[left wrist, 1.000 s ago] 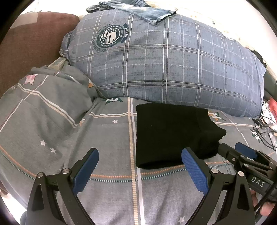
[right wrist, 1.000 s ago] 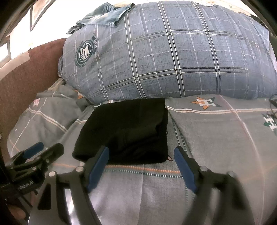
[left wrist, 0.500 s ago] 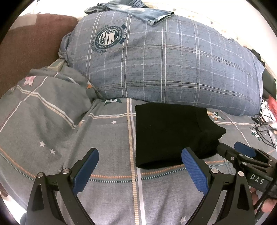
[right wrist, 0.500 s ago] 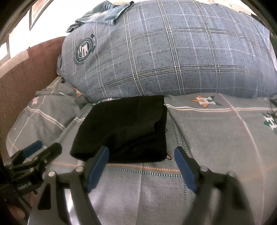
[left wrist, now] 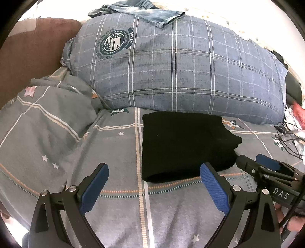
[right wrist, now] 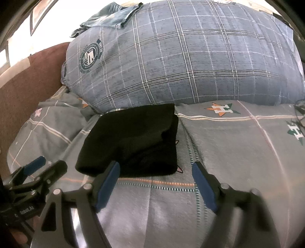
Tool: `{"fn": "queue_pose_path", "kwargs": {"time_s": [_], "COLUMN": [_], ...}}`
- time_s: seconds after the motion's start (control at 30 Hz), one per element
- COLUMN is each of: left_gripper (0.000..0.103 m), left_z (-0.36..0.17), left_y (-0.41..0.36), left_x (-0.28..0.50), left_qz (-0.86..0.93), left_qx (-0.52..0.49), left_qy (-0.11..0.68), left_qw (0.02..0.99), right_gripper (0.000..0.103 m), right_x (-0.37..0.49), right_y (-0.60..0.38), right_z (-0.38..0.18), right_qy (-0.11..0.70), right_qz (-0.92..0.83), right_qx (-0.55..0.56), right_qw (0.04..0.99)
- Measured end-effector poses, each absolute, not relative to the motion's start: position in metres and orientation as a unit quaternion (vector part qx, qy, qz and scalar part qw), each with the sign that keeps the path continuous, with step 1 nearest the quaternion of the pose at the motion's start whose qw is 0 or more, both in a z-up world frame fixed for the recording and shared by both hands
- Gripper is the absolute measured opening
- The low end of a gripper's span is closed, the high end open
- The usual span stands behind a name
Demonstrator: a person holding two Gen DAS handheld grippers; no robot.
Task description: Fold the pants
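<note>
Both grippers, left [left wrist: 154,183] and right [right wrist: 155,181], spread and empty over grey sheet [right wrist: 238,152]; folded pants [left wrist: 183,145] at twelve o'clock, pillow [left wrist: 181,70] behind.

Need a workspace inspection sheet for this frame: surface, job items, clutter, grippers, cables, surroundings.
Surface: bed sheet, grey with stars and stripes, rumpled at the left.
Job's things: black pants, folded into a compact rectangle, lying flat in front of the pillow.
Clutter: denim garment on top of the pillow; red and white items at the right edge.
Grippers: left hand-held gripper open, empty; right hand-held gripper open, empty; both short of the pants.
Cables: black wires on the sheet at the right.
Surroundings: brown headboard at the left.
</note>
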State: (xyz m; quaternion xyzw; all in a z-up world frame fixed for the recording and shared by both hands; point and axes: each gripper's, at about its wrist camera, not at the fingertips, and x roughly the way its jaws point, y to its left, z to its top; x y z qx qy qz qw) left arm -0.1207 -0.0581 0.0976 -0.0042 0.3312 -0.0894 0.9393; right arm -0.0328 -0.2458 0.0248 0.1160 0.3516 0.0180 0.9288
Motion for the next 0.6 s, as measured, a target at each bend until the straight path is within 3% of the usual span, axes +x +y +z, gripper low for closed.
{"fn": "queue_pose_path", "kwargs": {"time_s": [0.6], "left_gripper": [0.097], "left_z": [0.0973], "left_y": [-0.0596], "left_x": [-0.1282], "left_qz": [-0.090], "left_qx": [0.002], "left_qy": [0.324], "left_qw": [0.942], "right_gripper": [0.079], "right_x": [-0.0413], "right_y": [-0.2512], "right_z": [0.0289], "right_qy": [0.344], "right_qz": [0.009], "right_qx": [0.115], "right_qw": [0.932]}}
